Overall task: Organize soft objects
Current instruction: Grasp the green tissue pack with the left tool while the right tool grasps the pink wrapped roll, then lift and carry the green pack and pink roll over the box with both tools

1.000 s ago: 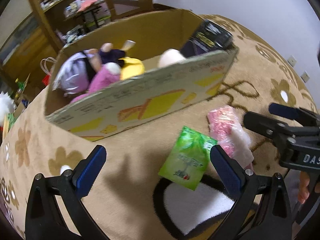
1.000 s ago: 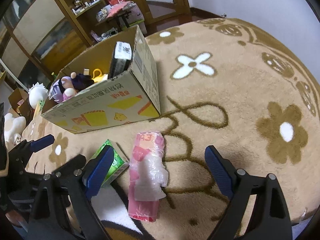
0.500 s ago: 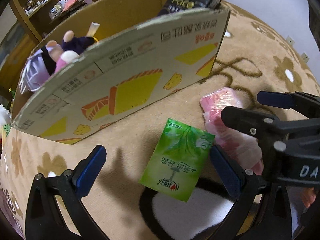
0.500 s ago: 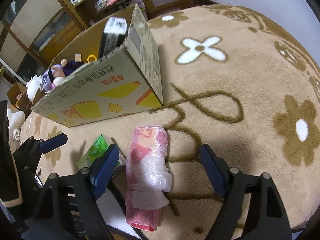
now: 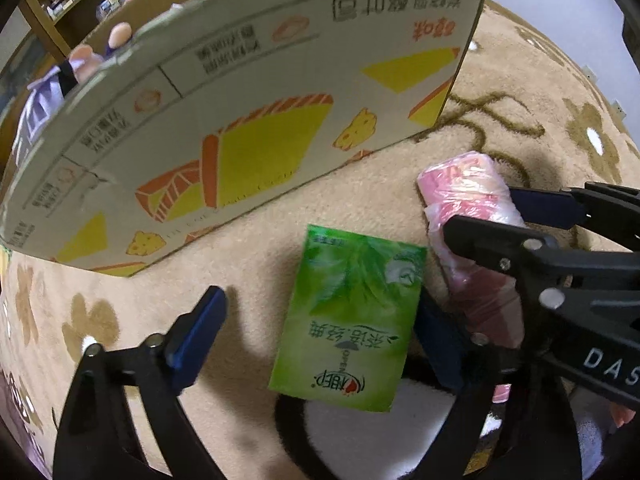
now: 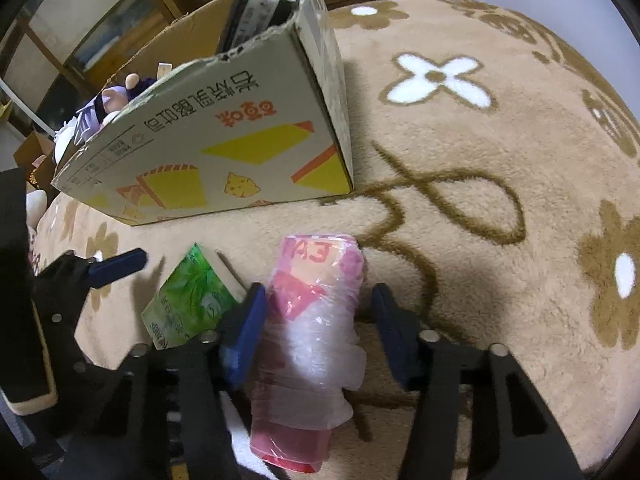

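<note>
A tan carpet point(image 6: 500, 128) with brown flower patterns carries a printed cardboard box point(image 6: 224, 148), a green tissue pack point(image 5: 352, 320) and a pink plastic-wrapped roll point(image 6: 316, 304) side by side.

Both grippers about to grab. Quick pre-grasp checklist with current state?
1. Pink pack between right hand-held gripper fingers: ok; jaws have just been closing.
2. Right pads pressing on pink pack: not ok; left pad touches, a gap remains at the right pad.
3. Green pack between left hand-held gripper fingers: ok; jaws have just been closing.
4. Left pads on green pack: not ok, wide gap on the left side.
5. Grippers apart from each other: cannot tell, very close.
6. Box open on top: ok.
</note>
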